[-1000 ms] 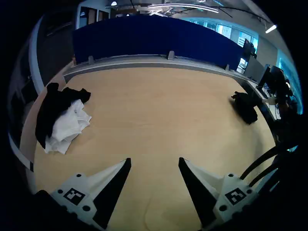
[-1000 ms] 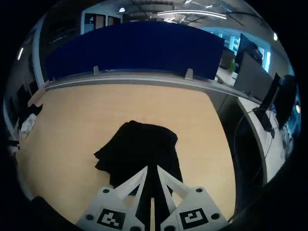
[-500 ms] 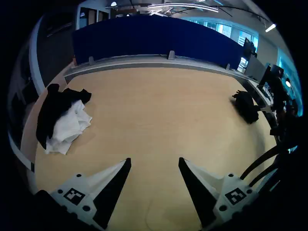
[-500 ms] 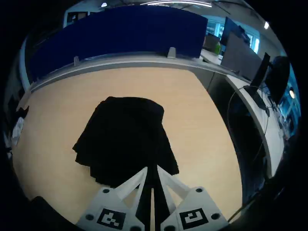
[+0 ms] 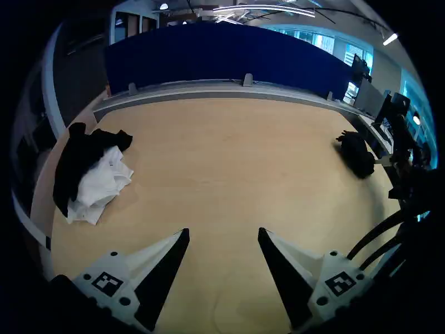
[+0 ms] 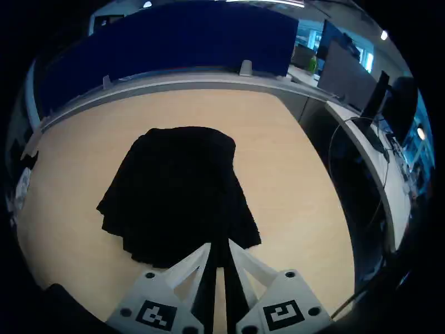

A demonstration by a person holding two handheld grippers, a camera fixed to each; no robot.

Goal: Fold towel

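Black towel [image 6: 178,189] nearer now, right gripper [image 6: 219,244] jaws clamped on it; left gripper [image 5: 222,231] jaws apart.

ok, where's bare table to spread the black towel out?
Widest bare patch: mid table, between the black-and-white cloth pile and the black towel, from the open left gripper back to the blue divider. Crowded: around the pile, and where the right gripper pinches the towel's near edge.
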